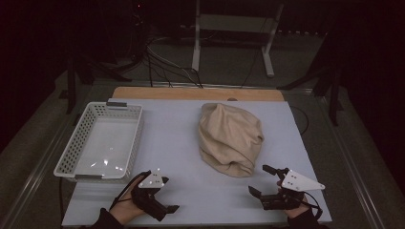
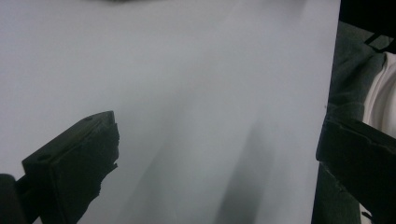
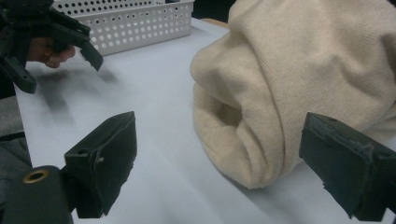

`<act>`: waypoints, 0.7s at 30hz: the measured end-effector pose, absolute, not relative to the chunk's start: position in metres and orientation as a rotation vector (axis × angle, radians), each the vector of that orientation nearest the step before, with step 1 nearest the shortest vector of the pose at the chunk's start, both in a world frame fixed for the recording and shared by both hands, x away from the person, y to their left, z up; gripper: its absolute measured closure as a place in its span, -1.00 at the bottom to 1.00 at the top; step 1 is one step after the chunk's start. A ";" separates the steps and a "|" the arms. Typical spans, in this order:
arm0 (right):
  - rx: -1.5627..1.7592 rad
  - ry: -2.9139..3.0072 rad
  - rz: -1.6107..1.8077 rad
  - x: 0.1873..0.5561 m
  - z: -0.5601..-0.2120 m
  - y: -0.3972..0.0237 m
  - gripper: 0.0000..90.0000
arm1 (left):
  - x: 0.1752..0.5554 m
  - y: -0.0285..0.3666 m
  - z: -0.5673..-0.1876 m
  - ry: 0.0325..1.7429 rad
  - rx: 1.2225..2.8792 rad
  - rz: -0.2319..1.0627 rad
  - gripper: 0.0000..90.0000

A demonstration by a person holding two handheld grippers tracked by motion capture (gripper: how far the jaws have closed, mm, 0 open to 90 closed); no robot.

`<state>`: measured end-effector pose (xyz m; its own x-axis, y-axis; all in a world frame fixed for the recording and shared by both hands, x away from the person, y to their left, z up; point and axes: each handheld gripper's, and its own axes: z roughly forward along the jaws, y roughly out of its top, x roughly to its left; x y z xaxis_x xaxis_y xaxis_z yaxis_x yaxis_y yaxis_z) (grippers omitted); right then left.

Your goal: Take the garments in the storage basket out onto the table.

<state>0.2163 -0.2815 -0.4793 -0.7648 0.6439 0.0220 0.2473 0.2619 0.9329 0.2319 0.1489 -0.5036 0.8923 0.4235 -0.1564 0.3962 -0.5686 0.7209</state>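
Note:
A crumpled beige knitted cloth (image 1: 230, 138) lies in a heap right of the table's middle. An empty white perforated basket (image 1: 100, 143) stands at the left. My left gripper (image 1: 160, 200) is held near the front edge, just in front of the basket, open with nothing between its jaws; in its own view (image 2: 217, 149) it hangs over the bare sheet at the table's edge. My right gripper (image 1: 261, 180) is open at the front right, a short way from the cloth's near end. In its own view (image 3: 224, 158) the cloth (image 3: 299, 70) lies just beyond the jaws, untouched.
A pale blue-grey sheet (image 1: 172, 143) covers the table, with a wooden strip (image 1: 191, 93) along its far edge. The right gripper view also shows the basket (image 3: 140, 23) and the left gripper (image 3: 60, 70) farther off. Cables and a stand's legs (image 1: 229, 43) lie on the floor behind.

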 end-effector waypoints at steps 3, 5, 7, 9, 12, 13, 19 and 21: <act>0.808 2.176 1.506 0.216 -0.479 -0.282 -0.75 | 0.230 0.154 -0.504 0.593 2.243 0.046 -1.00; 0.805 2.175 1.499 0.216 -0.479 -0.281 -0.74 | 0.228 0.158 -0.503 0.588 2.243 0.047 -1.00; 0.804 2.176 1.499 0.215 -0.479 -0.281 -0.75 | 0.228 0.161 -0.502 0.590 2.246 0.057 -1.00; 0.803 2.177 1.498 0.216 -0.479 -0.282 -0.74 | 0.227 0.166 -0.501 0.579 2.249 0.058 -1.00; 0.807 2.179 1.498 0.215 -0.480 -0.282 -0.74 | 0.226 0.174 -0.500 0.591 2.243 0.061 -1.00; 0.806 2.179 1.498 0.215 -0.480 -0.282 -0.75 | 0.225 0.176 -0.500 0.593 2.243 0.060 -1.00; 0.809 2.183 1.495 0.215 -0.481 -0.283 -0.75 | 0.223 0.186 -0.504 0.582 2.251 0.072 -1.00; 0.807 2.185 1.495 0.215 -0.481 -0.283 -0.75 | 0.223 0.189 -0.506 0.590 2.244 0.068 -1.00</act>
<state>0.2151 -0.2826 -0.4809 -0.7667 0.6419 0.0152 0.2467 0.2726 0.9300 0.2229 0.1891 -0.5059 0.8897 0.4349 -0.1385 0.3922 -0.5732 0.7194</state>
